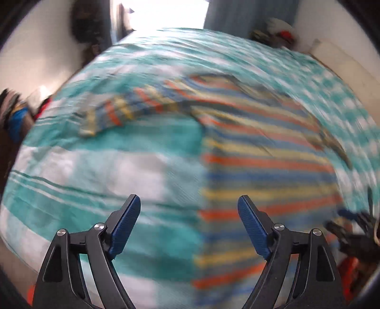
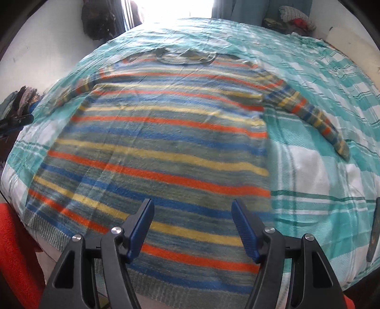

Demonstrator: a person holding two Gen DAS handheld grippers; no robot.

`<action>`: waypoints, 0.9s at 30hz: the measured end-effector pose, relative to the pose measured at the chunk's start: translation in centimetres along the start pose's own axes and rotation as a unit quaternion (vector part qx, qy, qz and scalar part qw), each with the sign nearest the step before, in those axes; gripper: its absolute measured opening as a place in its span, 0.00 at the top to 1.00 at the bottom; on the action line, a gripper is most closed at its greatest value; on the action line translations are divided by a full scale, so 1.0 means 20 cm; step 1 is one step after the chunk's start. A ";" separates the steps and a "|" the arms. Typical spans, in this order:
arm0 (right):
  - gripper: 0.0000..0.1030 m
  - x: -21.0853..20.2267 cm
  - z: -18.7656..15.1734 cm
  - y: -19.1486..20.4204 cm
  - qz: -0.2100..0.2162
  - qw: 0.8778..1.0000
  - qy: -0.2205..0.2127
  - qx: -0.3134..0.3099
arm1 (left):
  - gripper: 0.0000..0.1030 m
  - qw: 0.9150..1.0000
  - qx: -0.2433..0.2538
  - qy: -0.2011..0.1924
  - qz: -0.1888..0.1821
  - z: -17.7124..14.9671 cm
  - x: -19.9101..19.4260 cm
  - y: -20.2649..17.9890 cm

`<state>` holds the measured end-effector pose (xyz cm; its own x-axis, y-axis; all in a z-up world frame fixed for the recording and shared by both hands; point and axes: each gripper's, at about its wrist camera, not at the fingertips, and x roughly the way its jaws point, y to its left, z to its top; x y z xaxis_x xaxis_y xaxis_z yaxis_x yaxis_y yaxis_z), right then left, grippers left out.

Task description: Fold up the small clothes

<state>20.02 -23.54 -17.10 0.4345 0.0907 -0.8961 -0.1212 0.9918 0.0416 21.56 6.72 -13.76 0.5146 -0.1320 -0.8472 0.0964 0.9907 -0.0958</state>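
A knitted sweater (image 2: 166, 133) with orange, yellow, blue and grey-green stripes lies flat on a teal-and-white checked bedcover (image 2: 320, 178), collar at the far side and both sleeves spread out. My right gripper (image 2: 192, 202) hovers over its lower hem, open, with nothing between the fingers. The left wrist view is smeared by motion. There the sweater (image 1: 261, 161) fills the right half and one sleeve (image 1: 114, 111) reaches out to the left. My left gripper (image 1: 188, 198) is open and empty, above the sweater's left edge and the bare bedcover (image 1: 95, 147).
A red cloth (image 2: 14, 237) sits at the bed's near left corner. Piled clothes (image 2: 294, 19) lie at the far right by the wall, and more clothes (image 2: 23, 99) at the left. A dark flat object (image 2: 374, 233) rests on the bed's right edge.
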 end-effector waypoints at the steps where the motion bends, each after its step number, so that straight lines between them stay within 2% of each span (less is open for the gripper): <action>1: 0.35 0.04 -0.04 0.02 -0.002 1.000 0.016 -0.006 | 0.17 0.999 0.024 0.023 -0.006 -0.11 0.04 -0.10; 2: 0.35 0.05 -0.07 0.03 -0.005 1.000 0.027 -0.009 | 0.18 0.998 0.037 0.041 -0.002 -0.16 0.08 -0.14; 4: 0.32 0.03 -0.17 0.05 -0.015 0.999 0.027 -0.018 | 0.19 0.994 0.059 0.085 0.019 -0.36 0.13 -0.19; 6: 0.27 -0.01 -0.28 0.06 -0.024 0.999 0.027 -0.025 | 0.15 0.994 0.066 0.076 0.030 -0.49 0.07 -0.19; 7: 0.24 -0.03 -0.33 0.06 -0.024 0.999 0.031 -0.023 | 0.13 0.993 0.078 0.084 0.036 -0.53 0.05 -0.20; 10: 0.21 -0.04 -0.42 0.04 -0.022 0.999 0.041 -0.014 | 0.13 0.990 0.098 0.096 0.042 -0.56 0.00 -0.21; 13: 0.21 -0.05 -0.45 0.04 -0.025 0.998 0.050 -0.017 | 0.14 0.992 0.085 0.096 0.021 -0.56 -0.07 -0.21; 15: 0.21 -0.09 -0.44 0.03 -0.020 0.998 0.052 -0.008 | 0.14 0.994 0.074 0.080 0.015 -0.54 -0.14 -0.17; 19: 0.22 -0.27 -0.37 -0.01 -0.008 1.000 0.000 0.027 | 0.10 0.998 0.056 0.022 0.006 -0.36 -0.22 -0.18; 22: 0.21 -0.32 -0.27 -0.01 -0.008 0.999 -0.033 0.025 | 0.09 0.999 0.051 0.002 0.007 -0.23 -0.15 -0.21; 25: 0.21 -0.24 -0.21 -0.01 -0.010 0.999 -0.038 0.022 | 0.09 0.998 0.057 0.015 0.019 -0.21 0.01 -0.25; 27: 0.21 -0.13 -0.22 -0.03 -0.014 1.000 -0.009 0.020 | 0.09 0.996 0.065 0.047 0.026 -0.27 0.09 -0.25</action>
<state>14.96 -24.73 -16.72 0.4530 0.0639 -0.8892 -0.0723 0.9968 0.0348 17.34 1.70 -17.70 0.4409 -0.0710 -0.8947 0.1837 0.9829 0.0125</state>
